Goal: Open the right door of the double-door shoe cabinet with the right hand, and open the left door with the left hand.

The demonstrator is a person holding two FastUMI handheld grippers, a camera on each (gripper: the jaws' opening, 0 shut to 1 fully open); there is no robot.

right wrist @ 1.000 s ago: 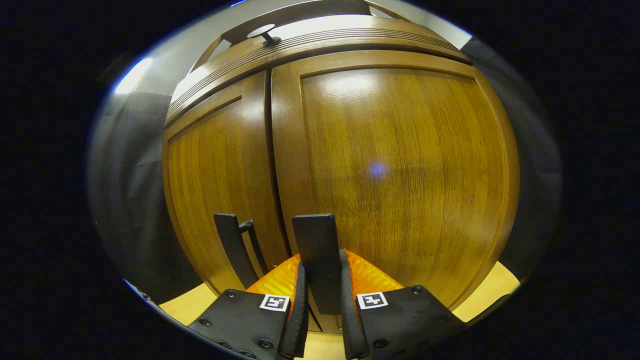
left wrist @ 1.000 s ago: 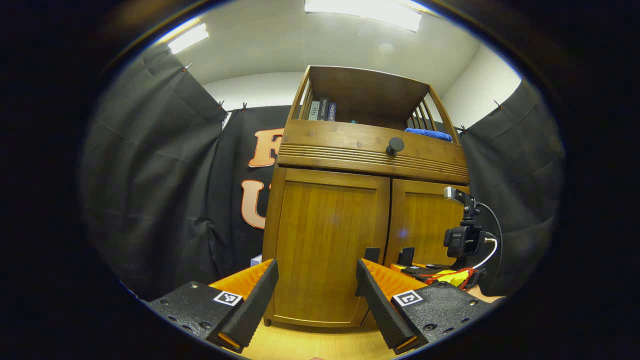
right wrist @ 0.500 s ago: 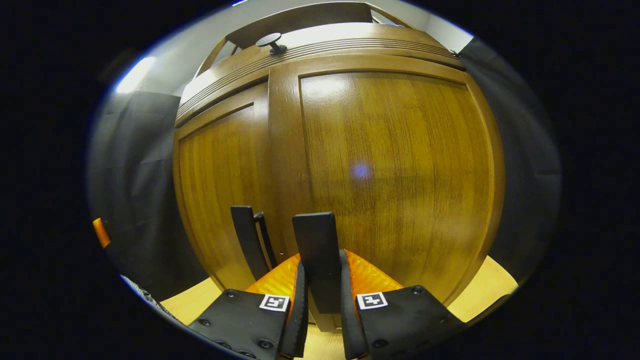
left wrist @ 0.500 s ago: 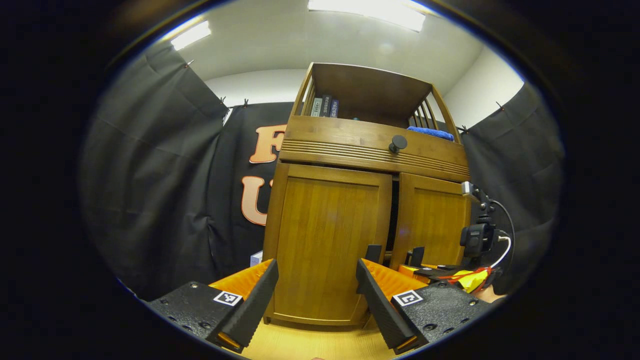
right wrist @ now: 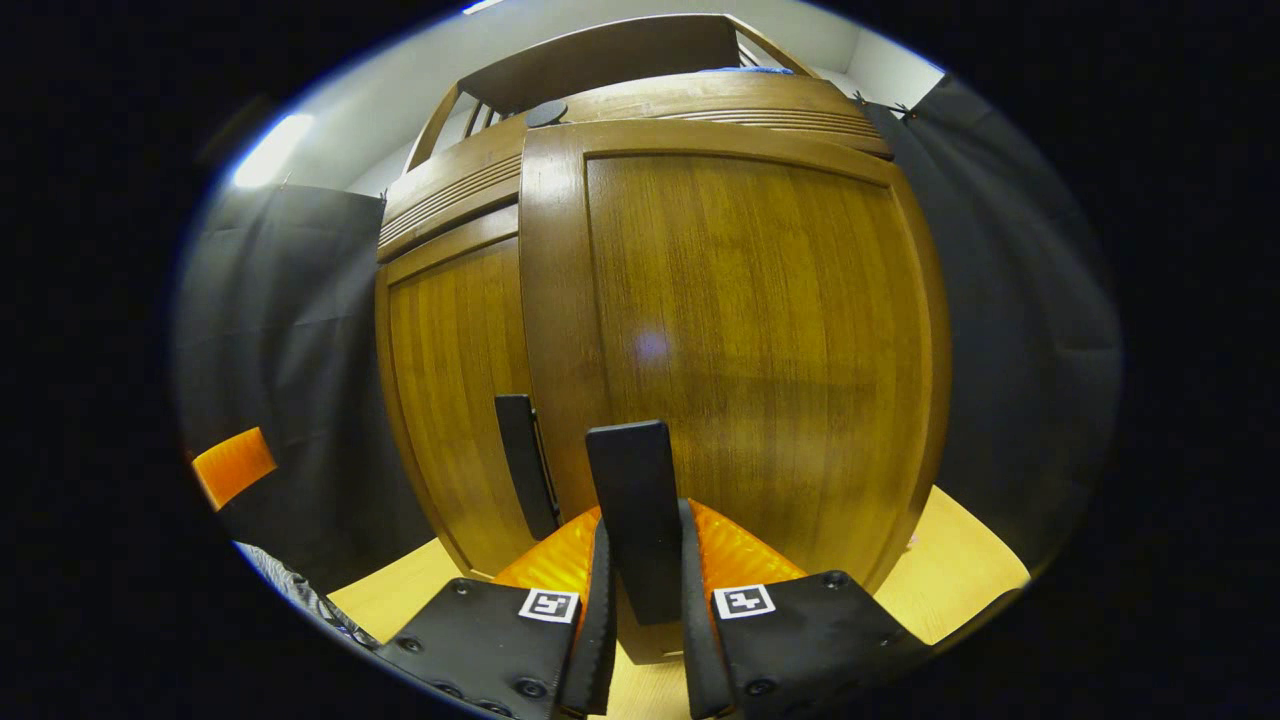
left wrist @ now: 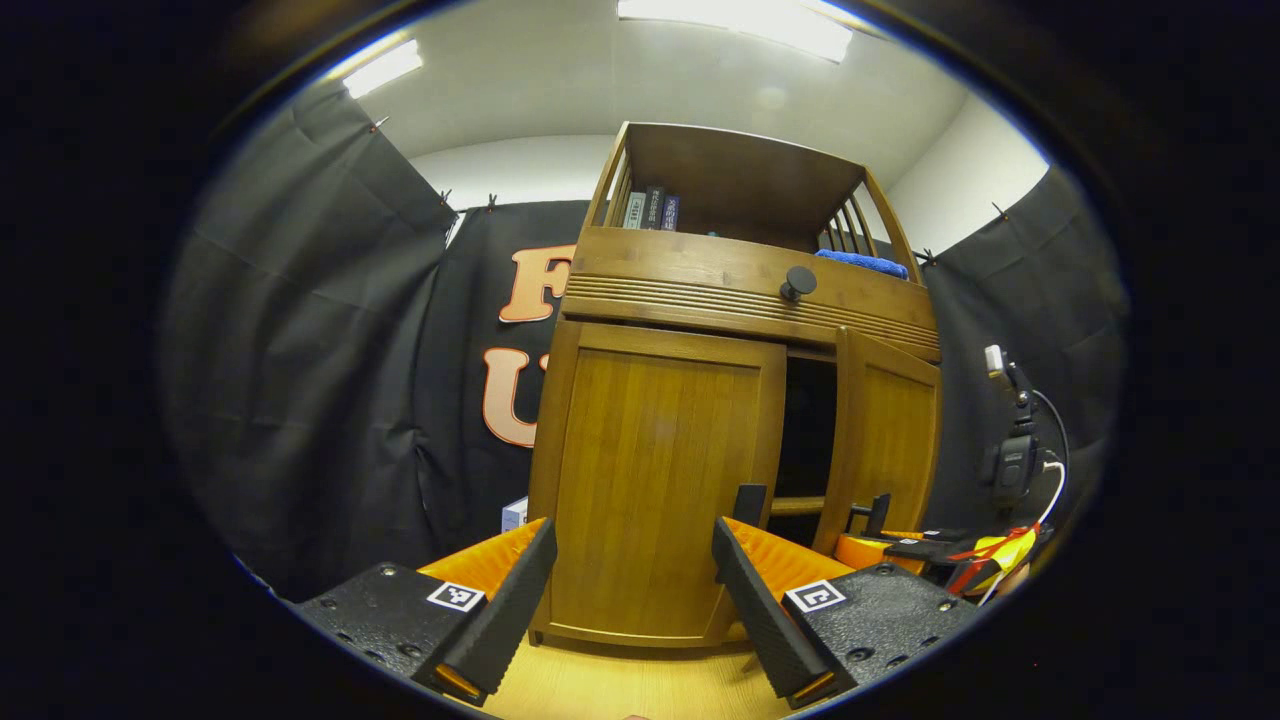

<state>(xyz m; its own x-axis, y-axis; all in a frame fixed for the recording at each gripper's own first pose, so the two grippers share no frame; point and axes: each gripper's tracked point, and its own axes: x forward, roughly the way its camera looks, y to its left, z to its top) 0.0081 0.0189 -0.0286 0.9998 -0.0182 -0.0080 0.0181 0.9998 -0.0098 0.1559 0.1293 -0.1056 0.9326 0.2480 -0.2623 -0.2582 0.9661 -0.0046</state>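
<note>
While the left hand-held gripper is held wide open and empty before the closed left door, the right door, swung ajar at 3 o'clock, is gripped by its handle in the closed right hand-held gripper.

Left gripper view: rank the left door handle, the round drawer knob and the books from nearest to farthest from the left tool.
1. Left door handle, low, just beyond the left tool.
2. Round drawer knob, higher, on the drawer front.
3. Books, top shelf, rear left.
</note>
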